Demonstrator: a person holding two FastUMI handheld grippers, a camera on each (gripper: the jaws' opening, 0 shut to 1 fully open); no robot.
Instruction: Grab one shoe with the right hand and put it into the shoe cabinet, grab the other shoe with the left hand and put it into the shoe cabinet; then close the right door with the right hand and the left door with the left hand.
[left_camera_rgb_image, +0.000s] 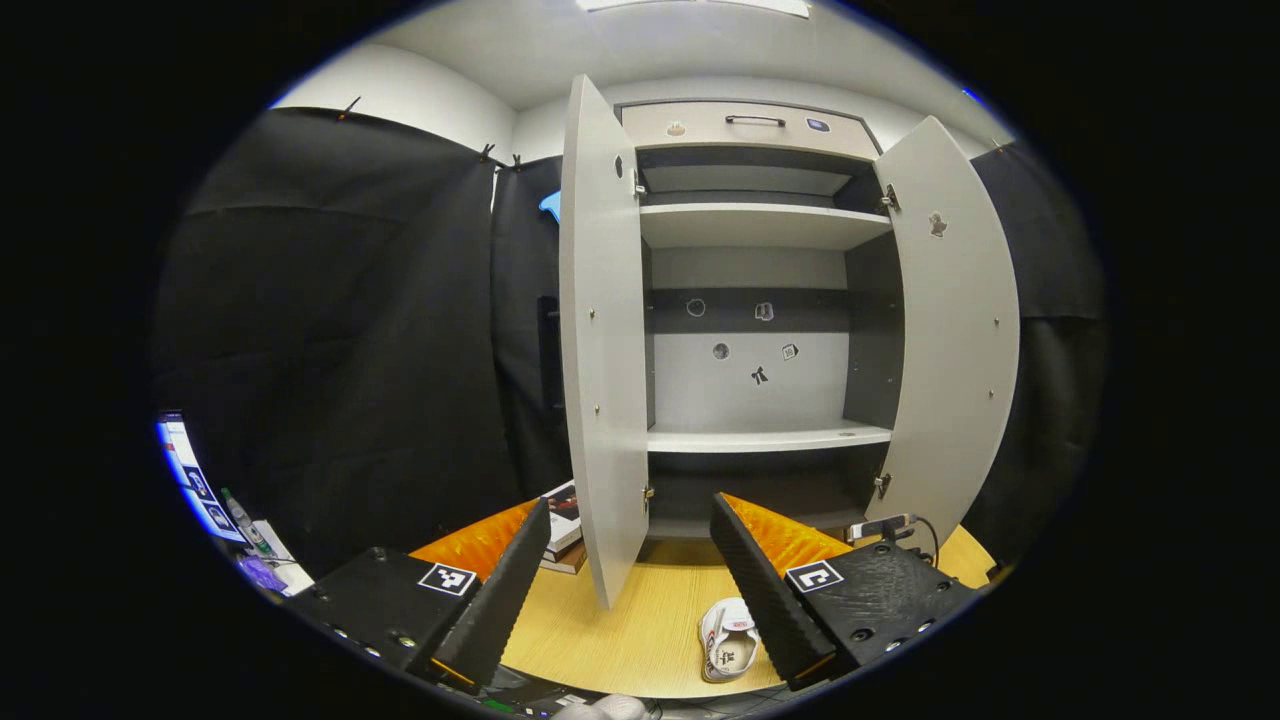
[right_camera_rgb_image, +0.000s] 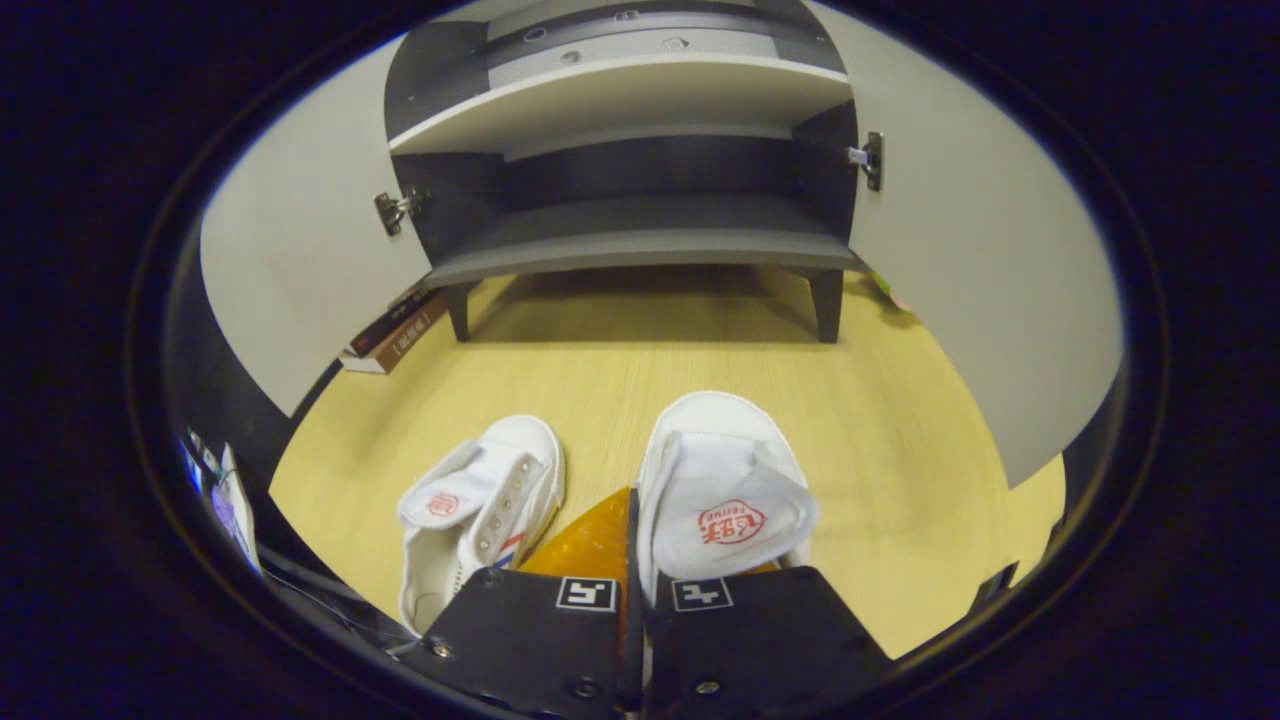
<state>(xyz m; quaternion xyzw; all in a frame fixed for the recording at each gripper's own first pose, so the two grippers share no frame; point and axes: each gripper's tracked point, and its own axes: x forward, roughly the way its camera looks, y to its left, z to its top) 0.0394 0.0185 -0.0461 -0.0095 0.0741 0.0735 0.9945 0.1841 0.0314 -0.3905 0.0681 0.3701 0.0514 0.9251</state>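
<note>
The grey shoe cabinet stands open ahead, its left door and right door swung wide and its shelves bare. My left gripper is held open in the air well short of it, nothing between its fingers. One white shoe lies on the wooden table below, partly behind a finger. In the right gripper view two white shoes lie side by side. My right gripper is shut on the left side wall of the right-hand shoe. The other shoe lies free to its left.
The cabinet's bottom shelf sits on short legs above the wooden table. Its doors flank it on both sides. Some books are stacked by the left door. A cable plug lies near the right door.
</note>
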